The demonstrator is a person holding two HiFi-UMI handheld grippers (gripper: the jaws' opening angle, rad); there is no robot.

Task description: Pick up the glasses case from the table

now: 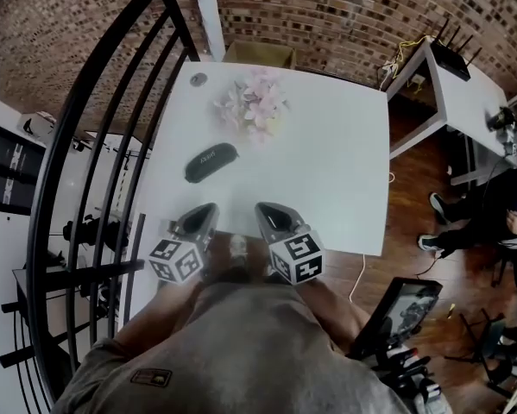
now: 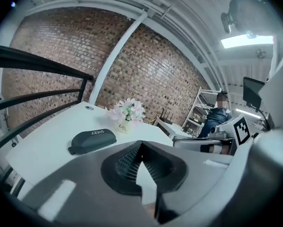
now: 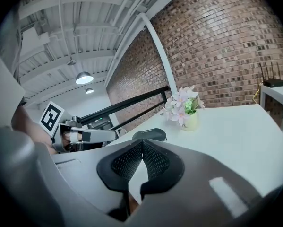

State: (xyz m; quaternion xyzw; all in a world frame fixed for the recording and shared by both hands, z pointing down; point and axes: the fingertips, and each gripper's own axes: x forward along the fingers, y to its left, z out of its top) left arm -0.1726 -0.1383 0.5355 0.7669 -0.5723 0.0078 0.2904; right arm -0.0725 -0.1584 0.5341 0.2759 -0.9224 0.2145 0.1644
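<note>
The glasses case [image 1: 211, 161] lies on the bench [image 1: 336, 171], my side of the flower pot [image 1: 256, 106] & a bit left, long axis crosswise to me. It's straight ahead of my left tool [image 1: 208, 208] — nearer than the right tool [image 1: 263, 208]. Both tools pinched closed, empty.

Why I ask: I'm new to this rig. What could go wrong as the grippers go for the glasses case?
Both the left gripper and right gripper are shut and empty. If they arrive shut, they'd likely shove the glasses case instead of gripping it. The case lies toward the table's left edge by the railing, so a shove might slide it off. The flower pot stands just beyond it, and an overshoot could tip it.
</note>
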